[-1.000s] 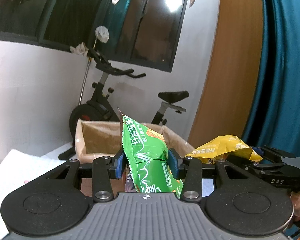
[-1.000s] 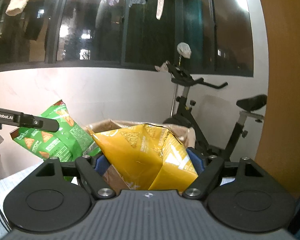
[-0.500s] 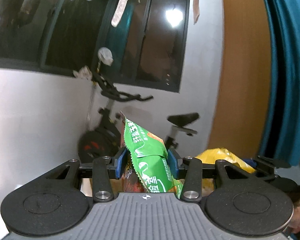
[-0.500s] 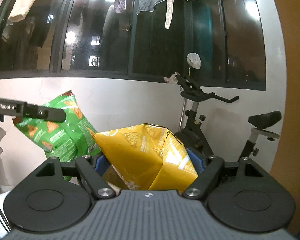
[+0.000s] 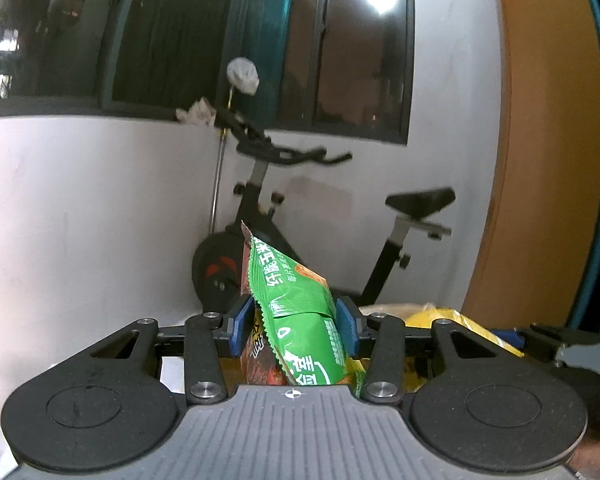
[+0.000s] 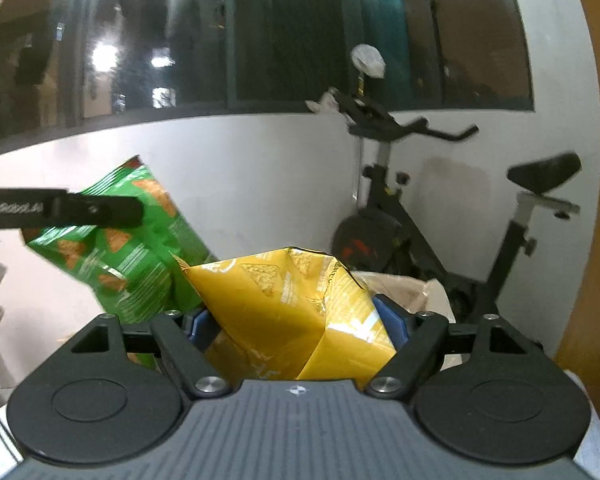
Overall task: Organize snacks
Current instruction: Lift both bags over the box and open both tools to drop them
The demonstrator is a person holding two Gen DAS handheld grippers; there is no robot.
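Two crinkly foil snack bags are held aloft. The left claw (image 5: 294,330) has its blue pads against a glossy green bag (image 5: 296,312), its jaws opening slightly. The right claw (image 6: 300,326) grips a creased, angular yellow bag (image 6: 296,308), in front of an open cardboard box (image 6: 412,288) and a black exercise bike (image 6: 440,216).

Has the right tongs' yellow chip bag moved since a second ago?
Yes. The yellow chip bag has shifted left, away from the exercise bike.

Green snack bag (image 5: 296,312) upright, crumpled, held aloft; yellow snack bag (image 6: 296,312) creased, aloft just beside it.
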